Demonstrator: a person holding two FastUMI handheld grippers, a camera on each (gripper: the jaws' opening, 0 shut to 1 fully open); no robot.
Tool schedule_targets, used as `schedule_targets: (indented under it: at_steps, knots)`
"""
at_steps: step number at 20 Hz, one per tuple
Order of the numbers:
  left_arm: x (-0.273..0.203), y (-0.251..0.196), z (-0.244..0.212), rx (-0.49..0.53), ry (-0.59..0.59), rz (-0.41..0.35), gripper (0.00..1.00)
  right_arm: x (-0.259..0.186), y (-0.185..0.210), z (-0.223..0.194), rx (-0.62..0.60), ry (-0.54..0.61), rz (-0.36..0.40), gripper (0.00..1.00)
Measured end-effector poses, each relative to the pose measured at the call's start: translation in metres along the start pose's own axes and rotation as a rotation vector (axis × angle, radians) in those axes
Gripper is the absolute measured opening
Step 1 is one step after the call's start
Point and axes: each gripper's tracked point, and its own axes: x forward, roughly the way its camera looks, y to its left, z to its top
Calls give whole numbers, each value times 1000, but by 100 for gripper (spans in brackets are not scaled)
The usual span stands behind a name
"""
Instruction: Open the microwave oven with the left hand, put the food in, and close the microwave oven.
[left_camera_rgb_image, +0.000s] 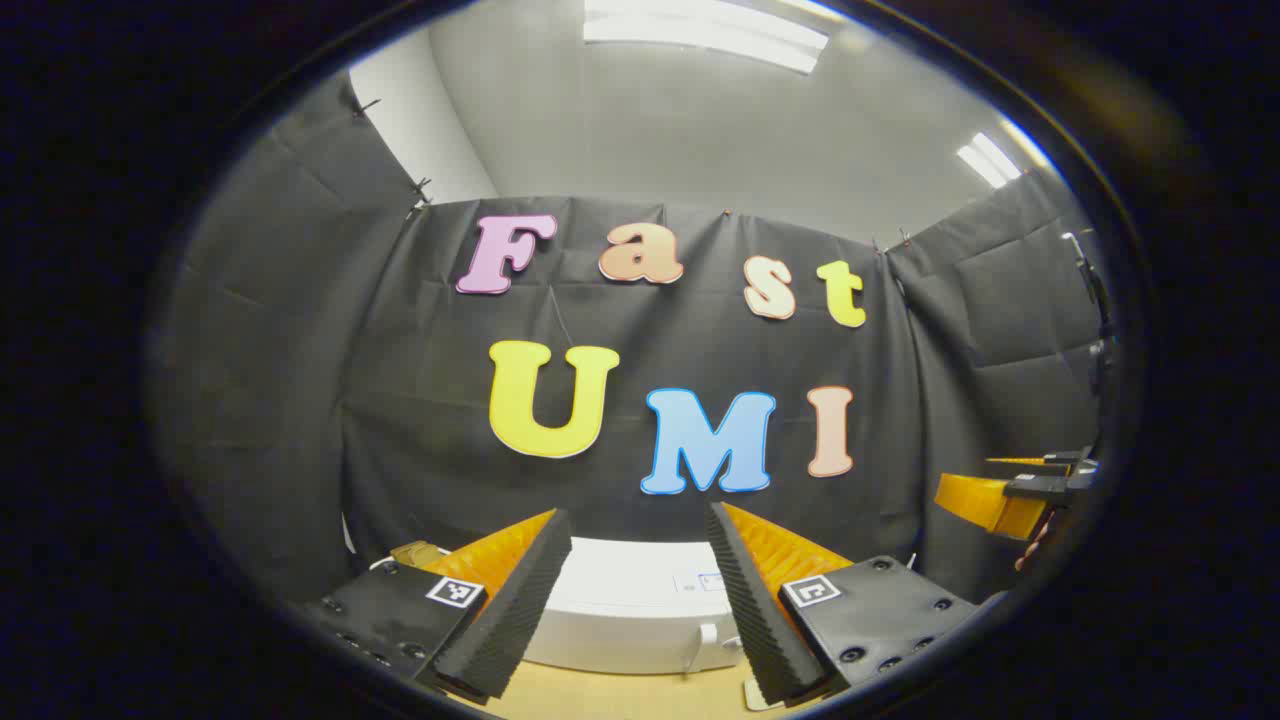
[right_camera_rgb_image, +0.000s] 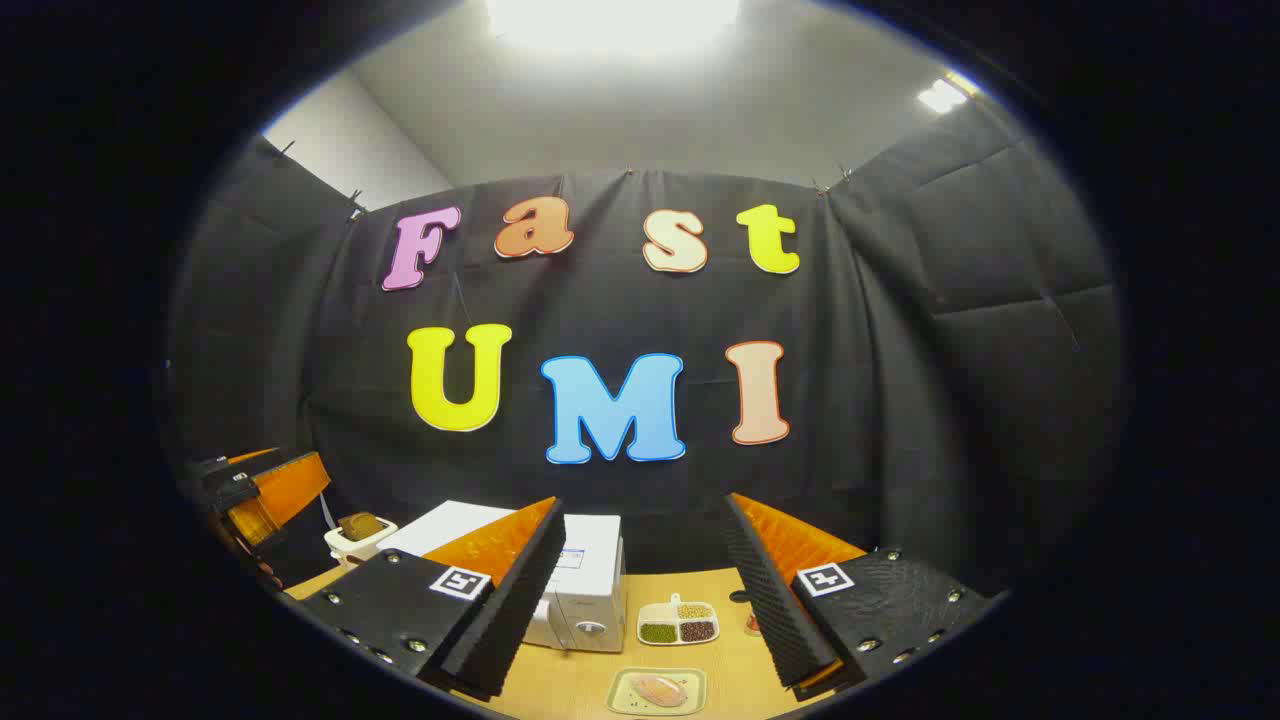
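Between the spread, empty fingers of the left gripper (left_camera_rgb_image: 640, 600), well beyond them, the shut white microwave (left_camera_rgb_image: 630, 610).

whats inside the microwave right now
Cannot tell: the microwave has its door shut, so the inside is covered. The food on a small tray sits on the table in front of it, beside a divided dish.
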Motion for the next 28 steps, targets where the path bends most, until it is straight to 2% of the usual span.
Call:
schedule_targets:
  at_steps: [1,2,4,5,6,7,9,10,11,17,20,23,24,26,28]
  knots:
    - [2,-4,-1,-5,0,-6,93,1,1,1,4,3,7,96]
    - [2,-7,-3,-3,-2,-8,88,2,0,3,9,-5,9,95]
    - [4,-5,-4,13,-4,4,88,6,-2,4,13,-14,9,95]
    - [4,-6,-4,13,-9,9,93,6,-2,3,12,-13,13,95]
    - [6,-10,-5,10,-13,7,93,8,-2,4,8,-13,16,95]
    - [7,-15,-6,8,-13,0,88,9,-4,4,6,-13,18,95]
    - [12,-23,-13,10,-1,-16,88,12,-9,2,8,-11,12,95]
    - [16,-27,-17,10,7,-27,93,12,-12,1,12,-8,6,95]
    - [19,-31,-20,9,14,-36,88,14,-15,-1,16,-4,-1,95]
    - [31,-43,-46,-15,26,-46,88,19,-37,-16,31,17,-42,95]
    - [40,-48,-71,0,46,-44,88,24,-43,-25,32,41,-44,96]
    - [55,-66,-106,-6,94,-88,92,29,-47,-35,13,59,-40,95]
    - [57,-69,-121,-11,103,-96,87,30,-48,-38,5,66,-38,95]
    - [66,-73,-143,-14,120,-101,87,31,-52,-46,-5,80,-40,96]
    - [75,-78,-176,1,164,-116,94,31,-59,-54,7,93,-57,96]
